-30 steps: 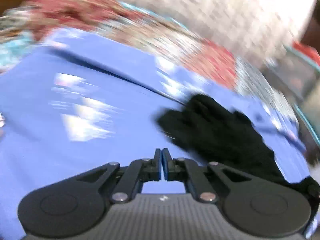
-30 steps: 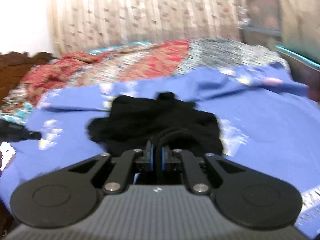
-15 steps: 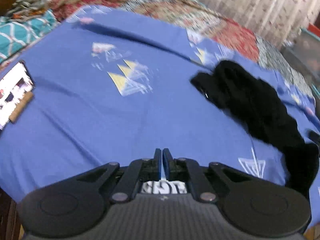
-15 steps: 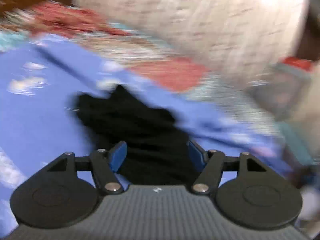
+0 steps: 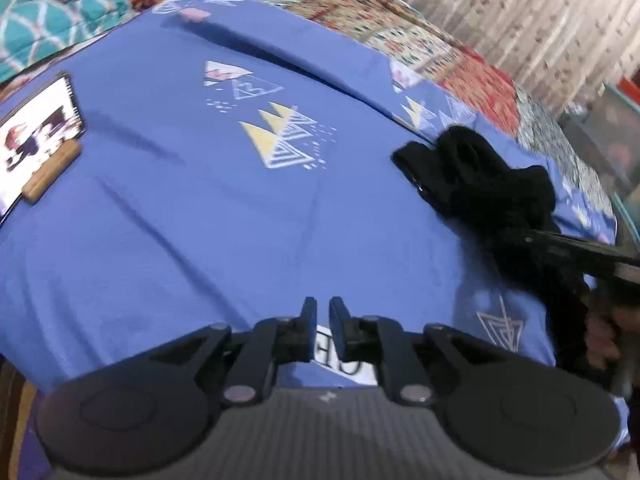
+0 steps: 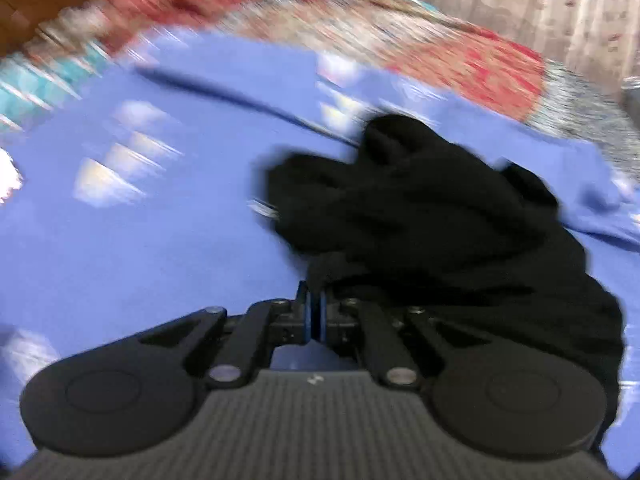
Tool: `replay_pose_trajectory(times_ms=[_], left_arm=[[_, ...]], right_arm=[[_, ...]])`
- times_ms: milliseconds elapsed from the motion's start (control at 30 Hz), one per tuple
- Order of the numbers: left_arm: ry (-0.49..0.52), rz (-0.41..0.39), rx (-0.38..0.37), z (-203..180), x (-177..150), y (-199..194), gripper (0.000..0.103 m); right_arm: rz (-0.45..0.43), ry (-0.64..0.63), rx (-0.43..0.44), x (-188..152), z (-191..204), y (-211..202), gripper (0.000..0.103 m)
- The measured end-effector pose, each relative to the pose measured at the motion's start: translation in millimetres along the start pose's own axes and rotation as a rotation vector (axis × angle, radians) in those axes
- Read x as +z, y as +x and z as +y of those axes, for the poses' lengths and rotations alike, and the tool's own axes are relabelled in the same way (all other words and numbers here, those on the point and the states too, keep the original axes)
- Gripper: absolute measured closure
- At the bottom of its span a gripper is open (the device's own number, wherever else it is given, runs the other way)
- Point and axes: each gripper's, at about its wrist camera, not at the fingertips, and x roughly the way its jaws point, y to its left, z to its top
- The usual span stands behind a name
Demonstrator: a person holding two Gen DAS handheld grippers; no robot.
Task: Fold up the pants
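**Pants bunched in a heap, one gripper already on them**

Nearest in its own view, the left gripper (image 5: 323, 312) hangs over the near edge of the blue sheet (image 5: 200, 220). Its jaws have just been opening to a narrow slit, and nothing is between them. The right gripper (image 6: 314, 300) has just been closing. Its pads are together on what looks like a thin fold at the near end of the pants (image 6: 440, 208), though blur makes the pinch hard to confirm.

The pants are black and crumpled into a loose mound toward the sheet's right edge, about halfway back, with one end trailing to the right gripper. They look soft, limp and light, so they should drape and sag from any single grip and slide easily over the sheet. The waistband and leg hems cannot be told apart in the dark mass. A second hold on a far corner of the heap would probably let the cloth be pulled out flat.

At the sheet's left edge a phone (image 5: 36, 136) stands propped. Beyond the far edge lie a patterned quilt (image 5: 440, 52) and a curtain (image 5: 520, 8).
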Motion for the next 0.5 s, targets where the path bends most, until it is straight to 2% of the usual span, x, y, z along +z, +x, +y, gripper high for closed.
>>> replay_pose_trajectory(times_ms=[100,200,233,300,367,433,500], left_arm=[[-0.046,-0.023,0.010,16,5,-8,0.092],[-0.097,-0.058,0.026,33,9,-18,0.086],[-0.114,-0.065,0.033,38,9,-21,0.085],[-0.139,-0.067,0.049,48,9,-23,0.083],[-0.150,-0.052,0.060,51,8,-22,0.080],[-0.146,-0.027,0.058,49,5,-18,0.068],[-0.133,0.002,0.053,42,1,-11,0.054]], right_arm=[[-0.084,-0.015,0.227,3,41,-39,0.096],[-0.128,-0.069,0.507,-9,82,-66,0.096],[-0.137,-0.102,0.550,-16,93,-70,0.096],[-0.103,-0.141,0.579,-32,108,-68,0.089],[-0.032,-0.110,0.542,-50,107,-61,0.086],[-0.013,-0.050,0.509,-64,88,-66,0.084],[-0.046,0.024,0.460,-74,57,-82,0.078]])
